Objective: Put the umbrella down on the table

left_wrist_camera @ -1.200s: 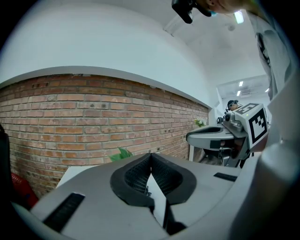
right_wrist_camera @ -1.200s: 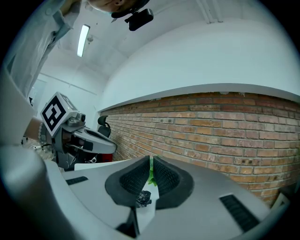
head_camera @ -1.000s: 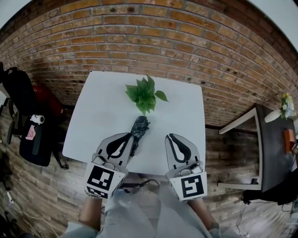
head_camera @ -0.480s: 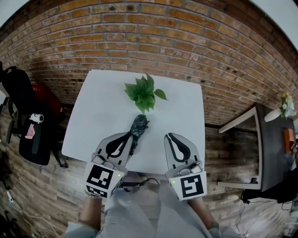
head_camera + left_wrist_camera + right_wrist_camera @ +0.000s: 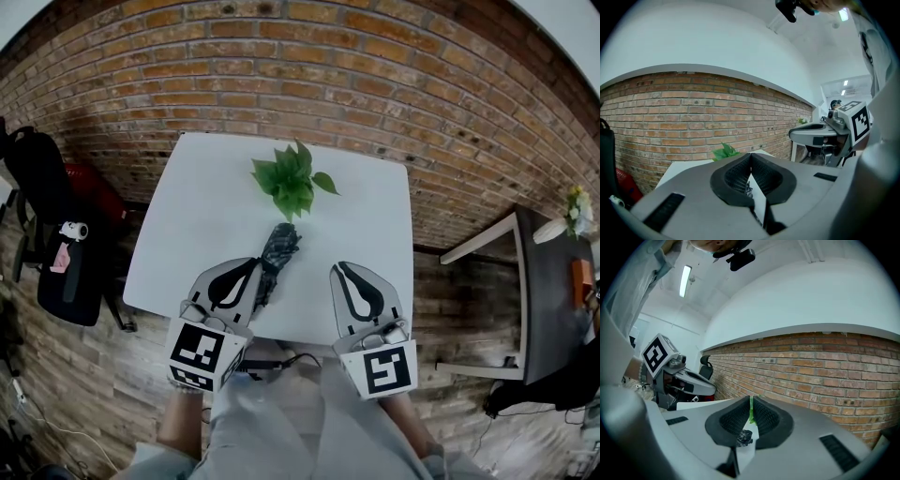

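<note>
Umbrella (image 5: 275,258): rests by the table's (image 5: 187,216) near edge; your left gripper (image 5: 251,268) and right gripper (image 5: 340,270) both clenched, empty; withdraw the left without nudging it.

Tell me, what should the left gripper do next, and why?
Probably ease the left gripper back toward the person: the umbrella already seems to lie on the table beside it, and its jaws are shut on nothing.

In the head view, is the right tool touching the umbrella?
No: bare white table shows between the right tool and the umbrella, which is over by the left tool.
</note>
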